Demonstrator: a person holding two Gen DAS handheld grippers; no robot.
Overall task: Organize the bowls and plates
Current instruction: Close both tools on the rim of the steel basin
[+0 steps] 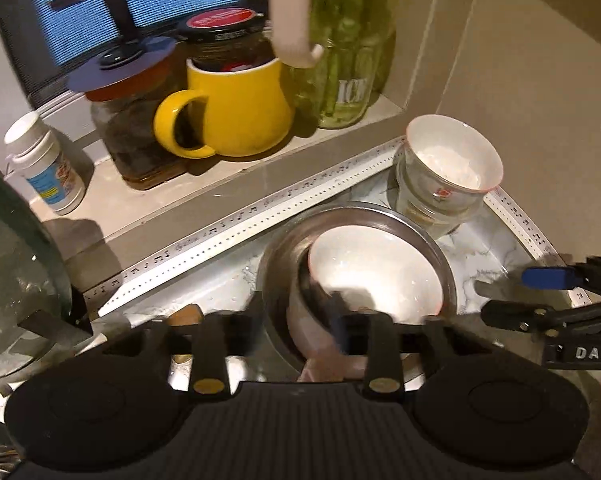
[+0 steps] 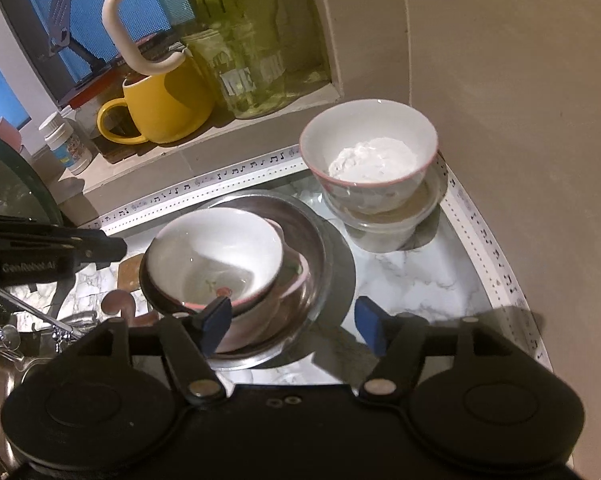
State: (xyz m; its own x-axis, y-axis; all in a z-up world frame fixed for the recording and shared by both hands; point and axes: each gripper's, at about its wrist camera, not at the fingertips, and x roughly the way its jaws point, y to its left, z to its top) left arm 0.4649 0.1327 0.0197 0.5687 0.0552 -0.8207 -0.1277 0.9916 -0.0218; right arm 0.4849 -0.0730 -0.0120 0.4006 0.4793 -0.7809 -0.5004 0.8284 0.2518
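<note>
Stainless steel caught the kitchen light: a steel basin (image 2: 320, 248) sat on the marble-patterned counter (image 2: 420, 276) with a white bowl (image 2: 216, 252) nested inside it, tilted and resting on another pink-rimmed bowl (image 2: 296, 276) beneath. At about one o'clock from the basin, well apart from it, a second white bowl with powder (image 2: 370, 152) stood on a clear plastic container (image 2: 384, 224) near the wall corner.

The right gripper (image 2: 294, 322) hovered at the basin's five o'clock edge, its blue-padded fingers (image 2: 214, 322) spread wide and closed on nothing; the left pad lay in front of the white bowl's near rim, the right pad over bare counter. No earlier view was given to compare.

The left gripper (image 1: 296, 320), seen from its own camera, was blurred; its fingers stood partly apart over the near side of the basin, and no object could be seen clamped between them. In the right wrist view its black body entered at nine o'clock.

On the ledge at eleven o'clock stood a yellow mug (image 1: 236, 108), a dark jar with a red lid (image 1: 224, 36), green-tinted glass jars (image 1: 348, 64) and a small white bottle (image 1: 46, 164). A strip of white tape printed with music notes (image 1: 236, 224) ran along the counter's edge below the ledge.
</note>
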